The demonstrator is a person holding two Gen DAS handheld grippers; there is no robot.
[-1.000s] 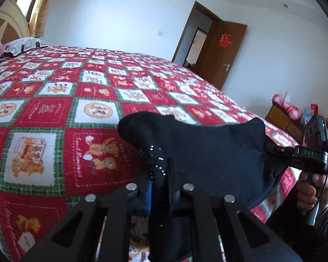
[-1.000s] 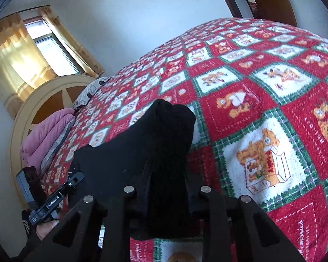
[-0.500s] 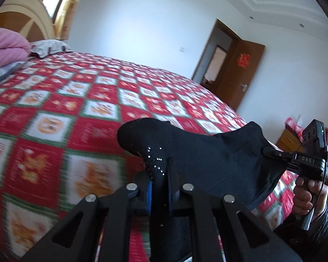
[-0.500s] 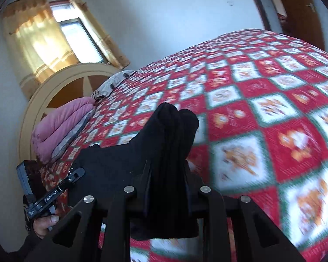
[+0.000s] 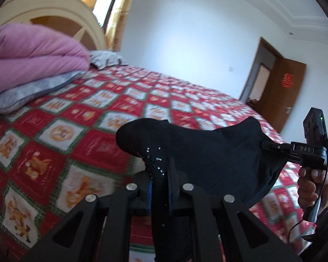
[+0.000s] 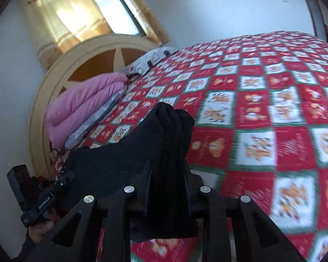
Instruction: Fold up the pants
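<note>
The black pants (image 5: pixel 207 152) hang stretched between my two grippers above the bed. My left gripper (image 5: pixel 161 170) is shut on one bunched end, which has small shiny studs. My right gripper (image 6: pixel 167 170) is shut on the other bunched end (image 6: pixel 170 131). In the left wrist view the right gripper (image 5: pixel 271 146) pinches the cloth at the far right, held by a hand. In the right wrist view the left gripper (image 6: pixel 65 174) shows at the lower left. The part of the pants below the fingers is hidden.
The bed has a red, white and green checked quilt (image 5: pixel 76 131) with bear pictures. A folded pink duvet (image 5: pixel 32 56) and a grey pillow (image 5: pixel 107 59) lie by the cream headboard (image 6: pixel 61 69). A brown door (image 5: pixel 282 89) stands open at the far right.
Both grippers have risen and tilted up with the pants still held; the views now show more headboard, pink duvet and wall. The pants stay stretched between them.
</note>
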